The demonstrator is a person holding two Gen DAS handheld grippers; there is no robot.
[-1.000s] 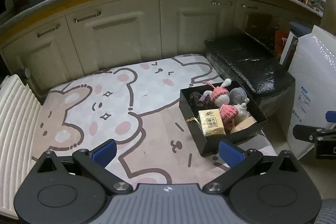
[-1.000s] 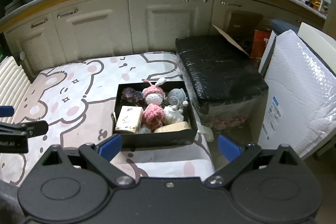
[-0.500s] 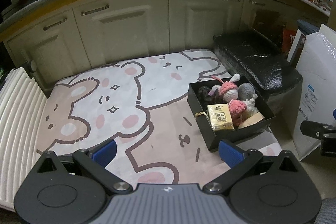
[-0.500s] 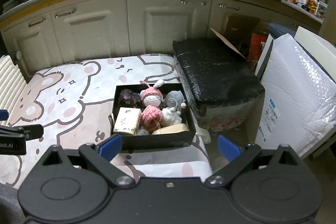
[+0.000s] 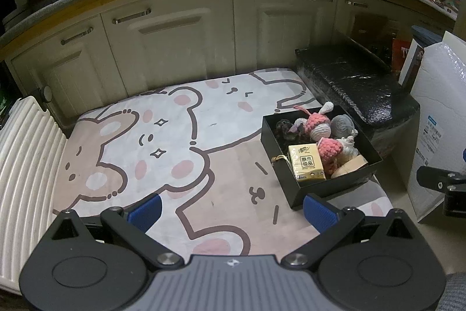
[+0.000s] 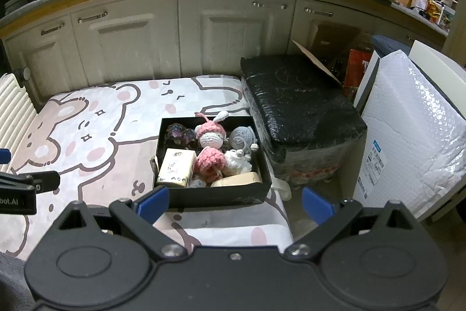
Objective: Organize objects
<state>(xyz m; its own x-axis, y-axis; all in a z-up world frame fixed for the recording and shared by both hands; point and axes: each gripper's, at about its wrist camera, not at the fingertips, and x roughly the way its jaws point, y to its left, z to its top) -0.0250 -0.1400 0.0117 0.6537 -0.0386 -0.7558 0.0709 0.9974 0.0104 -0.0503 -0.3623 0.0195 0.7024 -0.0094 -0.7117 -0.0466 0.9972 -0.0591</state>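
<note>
A black box [image 5: 303,193] [image 6: 215,196] sits on the right part of a bear-print mat [image 5: 180,142] [image 6: 87,136]. It holds a yellow tissue pack [image 5: 305,162] [image 6: 176,168], pink crochet toys [image 5: 319,126] [image 6: 208,161], a grey yarn ball [image 5: 342,126] [image 6: 241,134], a white toy, a dark bundle and a tan piece. My left gripper [image 5: 231,212] is open and empty, well short of the box and to its left. My right gripper [image 6: 234,203] is open and empty, in front of the box.
Cream cabinets [image 5: 174,42] run along the back. A black wrapped block [image 6: 297,101] sits right of the mat, with a bubble-wrapped panel [image 6: 416,130] further right. A white ribbed radiator [image 5: 20,159] lies at the left.
Both grippers have drawn back and up from the box, so it looks smaller and farther. Both stay open. The box contents have not moved.
</note>
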